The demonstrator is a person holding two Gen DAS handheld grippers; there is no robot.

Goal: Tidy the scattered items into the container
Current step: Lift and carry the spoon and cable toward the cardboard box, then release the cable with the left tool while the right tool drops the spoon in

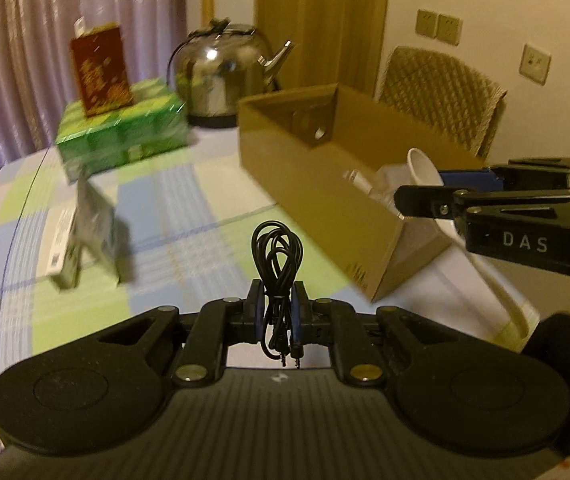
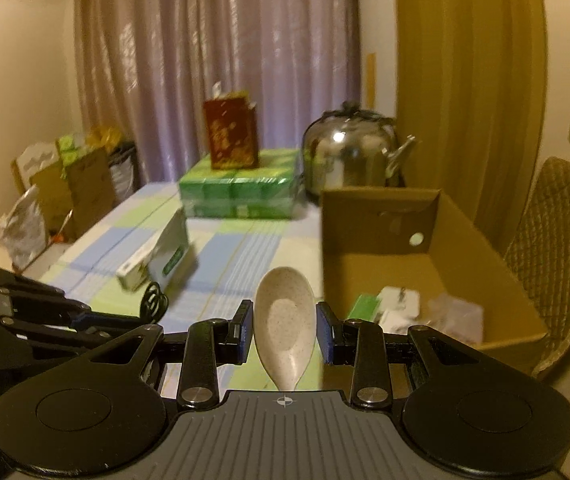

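Above the checked tabletop (image 1: 157,208), my left tool (image 1: 277,312) is clamped on a coiled black cable (image 1: 278,256). The bundle stands upright between the pads, its long axis running away from the camera, loops pointing up and forward, the two plugs hanging down at the near end. The jaws are nearly closed, with only the cable's thickness between them.

My right tool (image 2: 285,330) holds a pale speckled spoon (image 2: 285,320). Its long axis runs straight ahead along the fingers, bowl forward and facing up, handle toward the camera. The jaws are about a spoon-bowl apart, both pads against the bowl's sides. In the left view the spoon's bowl sits just at the near wall of the box (image 1: 309,184), with the handle slanting down toward the right tool.

The box is open, to the right on the tabletop, with some white and green items on its floor. A small white-and-green carton (image 2: 161,256) lies left of it on the tabletop. Behind are a green pack (image 2: 241,192), a red carton (image 2: 231,140) on top of it, and a kettle (image 2: 349,156).
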